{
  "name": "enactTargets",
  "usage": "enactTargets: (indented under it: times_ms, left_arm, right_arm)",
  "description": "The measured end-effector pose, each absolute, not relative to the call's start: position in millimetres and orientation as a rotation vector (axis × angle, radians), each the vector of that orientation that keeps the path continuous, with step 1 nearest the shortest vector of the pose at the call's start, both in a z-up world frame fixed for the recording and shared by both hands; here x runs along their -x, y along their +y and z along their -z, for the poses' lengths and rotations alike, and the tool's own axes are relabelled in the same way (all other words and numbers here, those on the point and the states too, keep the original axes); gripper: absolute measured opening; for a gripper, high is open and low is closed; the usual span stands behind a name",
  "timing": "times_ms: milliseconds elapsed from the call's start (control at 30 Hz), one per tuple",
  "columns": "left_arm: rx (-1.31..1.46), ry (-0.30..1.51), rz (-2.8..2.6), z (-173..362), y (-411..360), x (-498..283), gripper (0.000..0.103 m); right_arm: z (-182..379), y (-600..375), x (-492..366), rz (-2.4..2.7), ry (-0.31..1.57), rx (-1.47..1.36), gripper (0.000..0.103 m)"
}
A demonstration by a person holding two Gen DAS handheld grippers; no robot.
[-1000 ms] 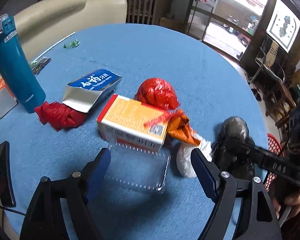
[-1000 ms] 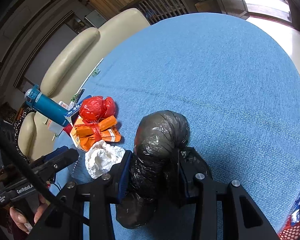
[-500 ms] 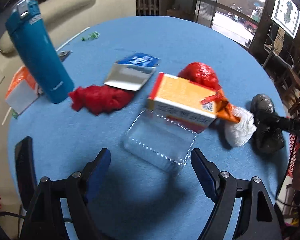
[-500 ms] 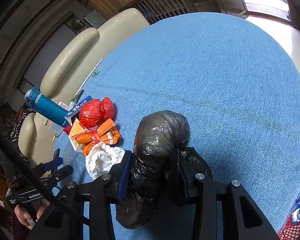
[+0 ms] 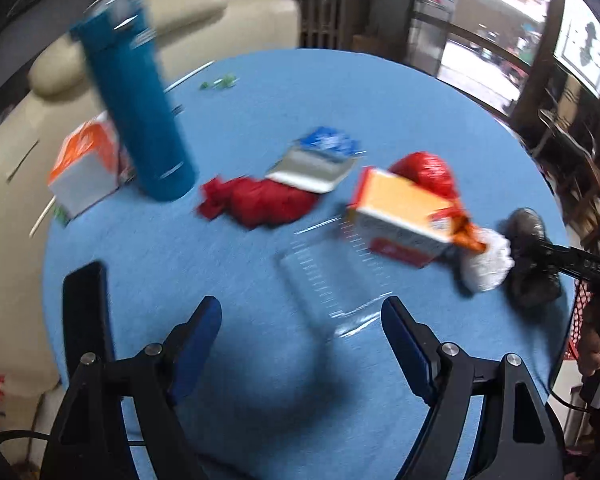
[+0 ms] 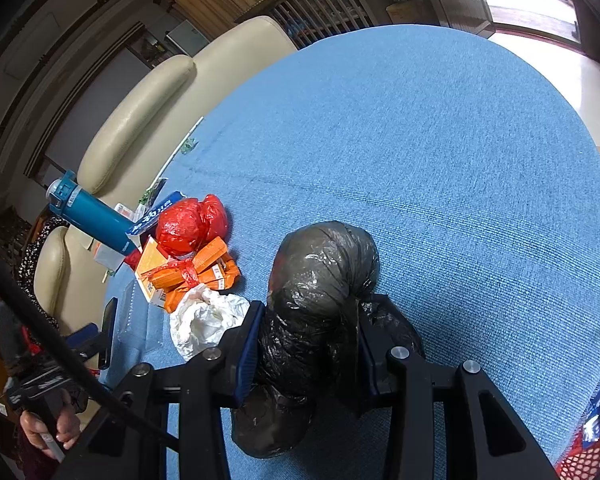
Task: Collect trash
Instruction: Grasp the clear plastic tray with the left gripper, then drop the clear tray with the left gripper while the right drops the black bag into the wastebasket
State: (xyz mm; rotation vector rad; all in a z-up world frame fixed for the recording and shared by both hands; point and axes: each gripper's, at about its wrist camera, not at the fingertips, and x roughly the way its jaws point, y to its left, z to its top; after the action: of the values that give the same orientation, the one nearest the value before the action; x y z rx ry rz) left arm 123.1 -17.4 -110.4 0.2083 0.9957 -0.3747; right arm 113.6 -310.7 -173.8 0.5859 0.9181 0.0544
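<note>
My right gripper (image 6: pixel 306 344) is shut on a crumpled black plastic bag (image 6: pixel 320 280) that rests on the round blue table (image 6: pixel 440 140); the bag also shows in the left wrist view (image 5: pixel 534 256). My left gripper (image 5: pixel 302 344) is open and empty, near the table's edge, short of a clear plastic container (image 5: pixel 332 276). Beyond it lie an orange and yellow box (image 5: pixel 400 216), a red bag (image 5: pixel 424 172), a red wad (image 5: pixel 260 202), a blue and silver packet (image 5: pixel 316 160) and a white crumpled paper (image 5: pixel 486 264).
A tall teal bottle (image 5: pixel 136 120) stands at the left, an orange and white carton (image 5: pixel 84 168) beside it. A black phone (image 5: pixel 86 308) lies at the near left edge. A cream sofa (image 6: pixel 148 112) curves behind the table. A red mesh basket (image 5: pixel 578 320) sits beyond the right edge.
My left gripper has pulled back and swung left, away from the clear container; the bottle and carton came into view. My right gripper stays shut on the black bag, unmoved.
</note>
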Motion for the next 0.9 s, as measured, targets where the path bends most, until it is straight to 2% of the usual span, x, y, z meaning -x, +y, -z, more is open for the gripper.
enactTargets:
  times_ms: [233, 267, 333, 633, 900]
  left_arm:
    - [-0.139, 1.069, 0.344, 134, -40, -144, 0.082]
    - [-0.114, 1.073, 0.341, 136, -39, -146, 0.079]
    - [-0.083, 1.082, 0.339, 138, -35, -145, 0.052]
    - [-0.069, 0.993, 0.329, 106, -28, -113, 0.052]
    - [-0.145, 0.864, 0.447, 52, -70, -58, 0.052]
  right_arm:
    - [174, -310, -114, -0.062, 0.926, -0.586, 0.044]
    - [174, -310, -113, -0.065, 0.925, -0.591, 0.044]
    - [174, -309, -111, -0.071, 0.925, -0.596, 0.043]
    - [171, -307, -89, -0.110, 0.924, -0.613, 0.042]
    - [137, -326, -50, -0.092, 0.824, -0.599, 0.042]
